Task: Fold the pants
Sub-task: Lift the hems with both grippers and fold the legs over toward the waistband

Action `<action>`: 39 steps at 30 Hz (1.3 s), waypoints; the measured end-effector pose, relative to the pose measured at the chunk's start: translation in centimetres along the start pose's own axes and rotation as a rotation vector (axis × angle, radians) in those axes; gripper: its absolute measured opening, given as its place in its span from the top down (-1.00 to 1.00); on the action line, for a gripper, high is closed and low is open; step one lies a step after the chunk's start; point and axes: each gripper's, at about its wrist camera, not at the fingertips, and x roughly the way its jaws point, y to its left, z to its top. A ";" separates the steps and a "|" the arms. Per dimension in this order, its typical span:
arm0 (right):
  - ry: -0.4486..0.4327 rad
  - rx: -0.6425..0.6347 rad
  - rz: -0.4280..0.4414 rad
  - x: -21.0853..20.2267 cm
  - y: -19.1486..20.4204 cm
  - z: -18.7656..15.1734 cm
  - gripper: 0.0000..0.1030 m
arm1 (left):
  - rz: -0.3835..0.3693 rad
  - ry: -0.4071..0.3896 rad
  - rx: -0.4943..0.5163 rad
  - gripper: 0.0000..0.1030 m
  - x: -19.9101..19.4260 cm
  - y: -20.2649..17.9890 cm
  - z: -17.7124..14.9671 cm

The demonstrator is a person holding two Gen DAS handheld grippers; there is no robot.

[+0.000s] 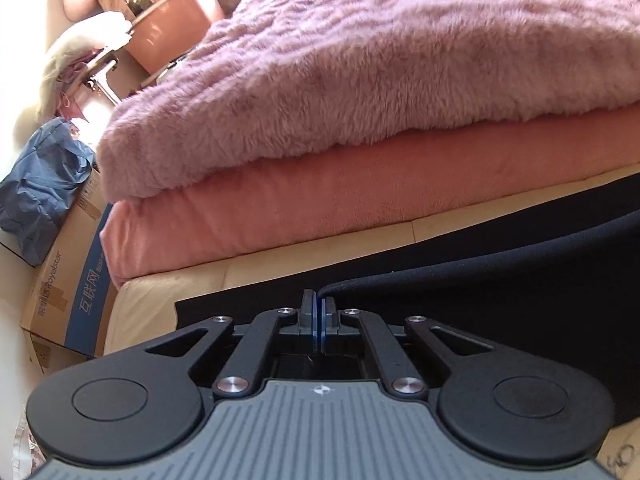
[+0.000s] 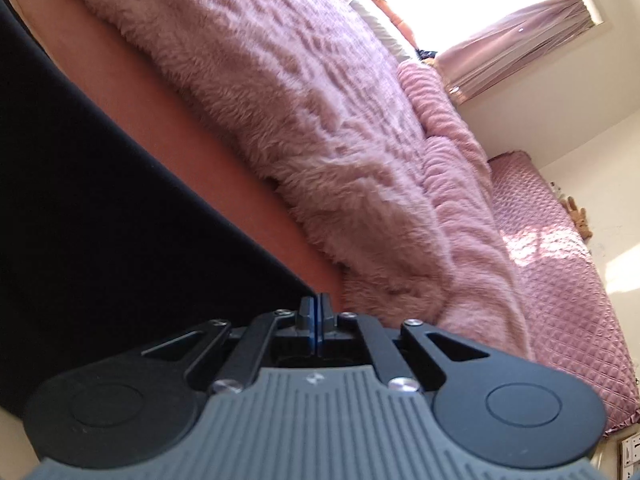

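The pants (image 1: pixel 500 276) are dark navy, almost black, and lie along the near edge of the bed. In the left wrist view my left gripper (image 1: pixel 319 300) is shut on a raised fold of the pants at its corner, and a lower layer lies flat beneath. In the right wrist view the pants (image 2: pixel 100 208) fill the left side as a flat dark sheet. My right gripper (image 2: pixel 316 304) is shut on the pants' edge at its near corner. Both jaws stand pressed together with the cloth between them.
A fluffy pink blanket (image 1: pixel 360 80) lies over a salmon sheet (image 1: pixel 320 200) on a cream bed base (image 1: pixel 248 276). A cardboard box (image 1: pixel 68 288) with a blue bag (image 1: pixel 40 196) stands left. A quilted pink cover (image 2: pixel 560 264), curtain (image 2: pixel 520 48) and bright window are right.
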 end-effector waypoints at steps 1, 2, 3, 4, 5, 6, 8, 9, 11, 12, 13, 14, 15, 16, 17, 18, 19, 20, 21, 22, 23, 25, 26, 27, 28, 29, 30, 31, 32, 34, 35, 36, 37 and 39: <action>0.019 -0.004 0.008 1.3 0.5 0.1 1.00 | -0.002 0.008 -0.003 0.98 0.8 -0.2 0.0; 0.038 -0.004 0.017 2.4 0.9 0.2 1.00 | -0.003 0.013 -0.006 0.98 1.5 -0.4 0.0; 0.048 0.000 0.027 3.4 1.2 0.1 1.00 | -0.003 0.019 -0.009 0.98 2.0 -0.6 0.1; 0.056 0.007 0.041 4.1 1.5 0.1 1.00 | -0.003 0.024 -0.011 0.98 2.6 -0.8 0.0; 0.061 0.011 0.050 4.6 1.7 0.0 1.00 | -0.002 0.029 -0.010 0.98 3.0 -1.0 -0.1; 0.062 0.009 0.055 4.9 1.9 0.0 1.00 | 0.000 0.034 -0.008 0.98 3.5 -1.2 -0.2; 0.060 -0.002 0.059 5.1 2.3 -0.2 1.00 | 0.002 0.032 -0.010 0.98 3.7 -1.4 -0.2; 0.055 -0.005 0.056 5.2 2.4 -0.2 1.00 | 0.004 0.023 -0.020 0.98 3.5 -1.3 -0.5; 0.037 0.007 0.039 4.3 2.2 -0.4 1.00 | 0.005 -0.006 -0.049 0.98 1.9 -0.9 -0.4; 0.021 0.016 0.027 3.4 1.9 -0.6 1.00 | 0.006 -0.029 -0.057 0.98 0.7 -0.6 -0.6; 0.009 0.025 0.016 2.4 1.4 -0.7 1.00 | 0.007 -0.052 -0.060 0.98 -0.6 -0.4 -0.5; -0.002 0.041 0.008 1.5 1.1 -0.9 1.00 | 0.009 -0.076 -0.062 0.98 -2.2 -0.1 -0.6; -0.013 0.066 0.006 0.4 0.5 -0.9 1.00 | 0.010 -0.089 -0.061 0.98 -3.4 0.2 -0.6; -0.027 0.103 0.008 -0.6 -0.1 -0.8 1.00 | 0.009 -0.103 -0.056 0.98 -4.7 0.4 -0.4; -0.050 0.140 0.007 -1.7 -0.9 -0.7 1.00 | 0.008 -0.111 -0.048 0.98 -5.5 0.6 -0.2; -0.067 0.158 0.000 -2.5 -1.3 -0.6 1.00 | 0.010 -0.113 -0.038 0.98 -6.0 0.8 0.1; -0.071 0.164 -0.010 -2.8 -1.6 -0.3 1.00 | 0.014 -0.107 -0.034 0.98 -6.0 0.7 0.6; -0.067 0.169 -0.013 -2.7 -1.8 0.0 1.00 | 0.023 -0.095 -0.033 0.98 -5.6 0.6 1.3; -0.059 0.174 -0.014 -2.1 -1.8 0.2 1.00 | 0.027 -0.071 -0.025 0.98 -4.7 0.4 1.8; -0.040 0.180 -0.009 -1.1 -1.8 0.5 1.00 | 0.025 -0.049 -0.017 0.98 -3.4 0.2 2.1; -0.020 0.191 0.007 0.1 -1.6 0.7 1.00 | 0.020 -0.024 -0.016 0.98 -2.2 0.0 2.4; 0.019 0.201 0.031 2.3 -0.9 0.8 1.00 | 0.001 0.021 -0.022 0.98 0.3 -0.4 2.5; 0.034 0.201 0.041 3.3 -0.4 0.8 1.00 | -0.011 0.036 -0.021 0.98 1.2 -0.6 2.4; 0.045 0.201 0.047 4.1 0.1 0.7 1.00 | -0.013 0.050 -0.014 0.98 2.0 -0.9 2.3; 0.050 0.197 0.049 4.7 0.6 0.8 1.00 | -0.010 0.060 -0.005 0.98 2.8 -1.1 2.1; 0.048 0.197 0.047 5.2 0.8 0.9 1.00 | -0.009 0.065 0.003 0.98 3.4 -1.2 1.7; 0.048 0.196 0.044 5.5 1.0 1.1 1.00 | -0.009 0.071 0.006 0.98 4.0 -1.3 1.6; 0.047 0.197 0.043 5.8 1.1 1.2 1.00 | -0.012 0.075 0.005 0.98 4.4 -1.2 1.5; 0.045 0.198 0.042 6.1 1.1 1.3 1.00 | -0.018 0.084 -0.003 0.98 4.9 -1.2 1.4; 0.045 0.199 0.049 6.4 1.1 1.3 1.00 | -0.027 0.097 -0.026 0.97 5.7 -1.0 1.3; 0.045 0.205 0.051 6.6 1.1 1.3 1.00 | -0.028 0.095 -0.029 0.97 5.8 -1.0 1.3; 0.047 0.218 0.054 6.8 1.0 1.3 1.00 | -0.025 0.095 -0.027 0.96 5.9 -1.1 1.3; 0.039 0.246 0.059 6.8 0.8 1.2 1.00 | -0.023 0.092 -0.021 0.94 5.8 -1.2 1.2; 0.012 0.289 0.063 6.3 0.2 1.0 0.94 | -0.015 0.082 -0.002 0.86 6.0 -1.1 1.3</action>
